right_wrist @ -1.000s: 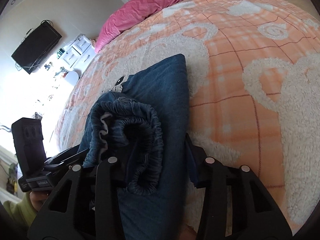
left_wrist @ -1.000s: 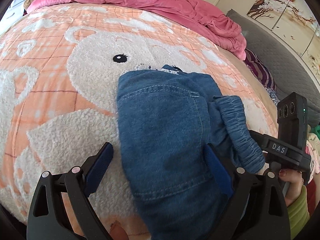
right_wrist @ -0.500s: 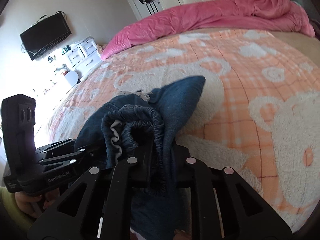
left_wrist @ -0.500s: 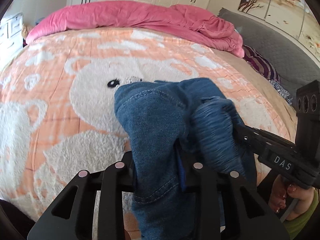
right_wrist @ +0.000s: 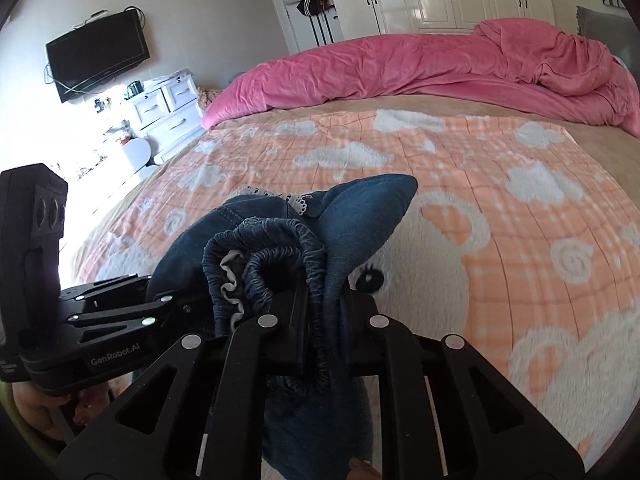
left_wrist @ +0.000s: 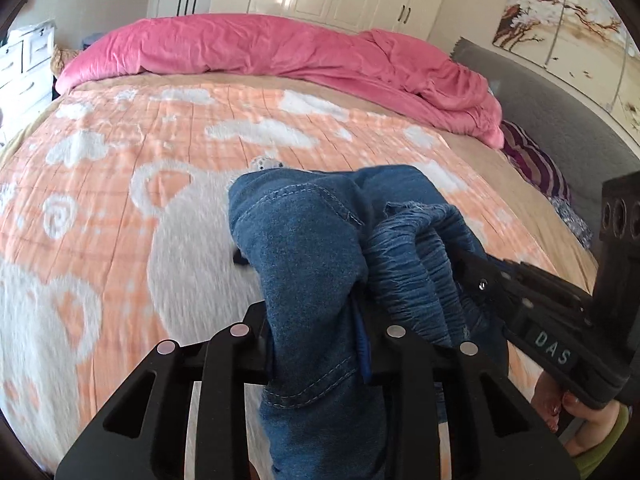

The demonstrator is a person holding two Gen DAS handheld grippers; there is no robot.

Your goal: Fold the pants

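The blue denim pants (left_wrist: 304, 256) are folded into a thick bundle and lifted off the orange bear-pattern blanket (left_wrist: 120, 184). My left gripper (left_wrist: 316, 340) is shut on the pocket side of the bundle. My right gripper (right_wrist: 324, 332) is shut on the elastic waistband side of the pants (right_wrist: 360, 216). The right gripper also shows in the left wrist view (left_wrist: 532, 304), close beside the left one. The left gripper shows in the right wrist view (right_wrist: 120, 300) at the left. A lace trim (right_wrist: 296, 200) peeks out at the bundle's far end.
A crumpled pink duvet (left_wrist: 280, 52) lies along the far end of the bed. A grey headboard (left_wrist: 560, 116) and striped cloth (left_wrist: 536, 164) are at the right. A white dresser (right_wrist: 168, 112) and a wall TV (right_wrist: 96, 52) stand at the left.
Both grippers closed on the pants and lifted the bundle up off the blanket. The views now tilt up toward the far end of the bed.
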